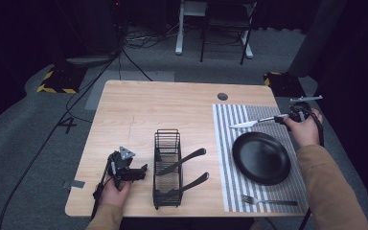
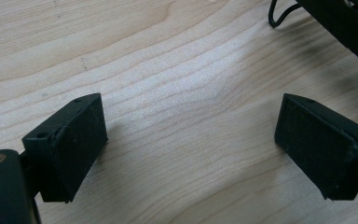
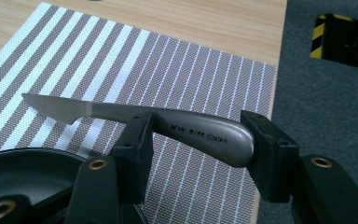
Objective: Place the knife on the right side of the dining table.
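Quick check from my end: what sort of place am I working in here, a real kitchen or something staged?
Likely a staged lab or studio: the wooden table stands on grey carpet with loose cables, black curtains behind, and hazard-striped bases at the sides.

I'm working in what looks like a lab or recording studio, not a home: the wooden table [image 1: 172,103] stands alone on grey carpet [image 1: 24,120] with dark curtains around it. Loose cables [image 1: 84,81] trail across the floor, and yellow-and-black hazard-striped blocks [image 1: 57,81] sit beside it.
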A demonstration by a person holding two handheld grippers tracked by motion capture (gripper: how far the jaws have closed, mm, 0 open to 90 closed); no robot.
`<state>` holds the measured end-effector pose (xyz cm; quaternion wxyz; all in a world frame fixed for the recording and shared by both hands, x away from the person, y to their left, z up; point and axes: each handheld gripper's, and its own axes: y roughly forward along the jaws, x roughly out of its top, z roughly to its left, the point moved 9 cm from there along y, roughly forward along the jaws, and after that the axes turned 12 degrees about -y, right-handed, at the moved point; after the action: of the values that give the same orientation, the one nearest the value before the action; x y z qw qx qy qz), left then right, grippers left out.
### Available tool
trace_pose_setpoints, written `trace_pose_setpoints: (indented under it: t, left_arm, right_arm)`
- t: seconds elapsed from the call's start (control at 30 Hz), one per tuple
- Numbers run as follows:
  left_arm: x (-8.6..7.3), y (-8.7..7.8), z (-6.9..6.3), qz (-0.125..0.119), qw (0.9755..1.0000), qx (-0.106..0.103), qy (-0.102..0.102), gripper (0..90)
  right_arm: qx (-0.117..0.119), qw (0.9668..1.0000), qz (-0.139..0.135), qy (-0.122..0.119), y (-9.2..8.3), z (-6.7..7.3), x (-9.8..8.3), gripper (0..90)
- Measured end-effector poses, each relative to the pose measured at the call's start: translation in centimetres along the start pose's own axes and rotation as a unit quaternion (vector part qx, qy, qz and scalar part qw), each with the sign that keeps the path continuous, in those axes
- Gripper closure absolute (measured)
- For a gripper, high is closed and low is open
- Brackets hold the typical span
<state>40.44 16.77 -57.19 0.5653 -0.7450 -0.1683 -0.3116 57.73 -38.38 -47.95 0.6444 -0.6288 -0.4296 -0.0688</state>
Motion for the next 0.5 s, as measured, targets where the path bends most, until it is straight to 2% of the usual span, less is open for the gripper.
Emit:
trace_pose_setpoints:
  t: [0.3, 0.5]
  left_arm:
    - [0.0, 0.0, 0.0, 0.0, 1.0, 0.0, 0.001, 9.4]
    - [0.0, 0.0, 0.0, 0.0, 1.0, 0.0, 0.0, 9.4]
  right_arm:
    - [0.004, 0.9998, 0.005, 0.018, 0.8, -0.3, -0.7, 43.0]
    - [0.001, 0.9998, 0.012, 0.017, 1.2, -0.5, -1.0, 42.2]
